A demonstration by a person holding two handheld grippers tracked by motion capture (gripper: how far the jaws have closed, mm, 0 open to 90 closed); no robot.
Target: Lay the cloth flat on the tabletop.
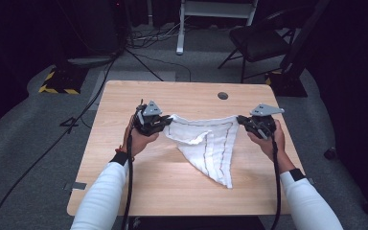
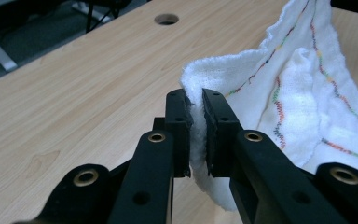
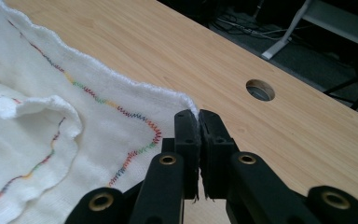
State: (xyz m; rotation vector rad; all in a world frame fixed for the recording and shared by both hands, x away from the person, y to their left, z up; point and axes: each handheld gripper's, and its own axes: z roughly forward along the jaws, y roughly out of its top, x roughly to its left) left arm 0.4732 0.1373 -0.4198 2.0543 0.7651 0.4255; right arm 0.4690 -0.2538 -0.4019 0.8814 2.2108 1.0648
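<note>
We see a white cloth of loosely woven, waffle-textured cotton, edged by a line of multicoloured zigzag stitching, stretched between our two tools above the middle of the bench. Its upper edge runs taut from one corner to the other, while the rest sags in a rough triangle whose point lies on the wood toward six o'clock; one fold curls over near the cloth's centre, showing a soft rolled hem. The left hand-held gripper has its black, flat-faced jaws clamped on a bunched corner of the cloth, with thick fabric squeezed between the pads and bulging out above and below them. The right hand-held gripper pinches the opposite corner, its jaws nearly meeting on a thin single layer right at the hemmed tip. In the high view the left hand sits at nine o'clock of the cloth and the right hand at three o'clock, both wrapped around the tool bodies from below, with white-sleeved forearms coming in from six o'clock and the jaws turned inward toward each other. Each tool carries a grey three-cornered plate on top and trails a black cable. The bench is pale, light-grained wood with rounded corners and a round cable hole toward one o'clock of the cloth.
</note>
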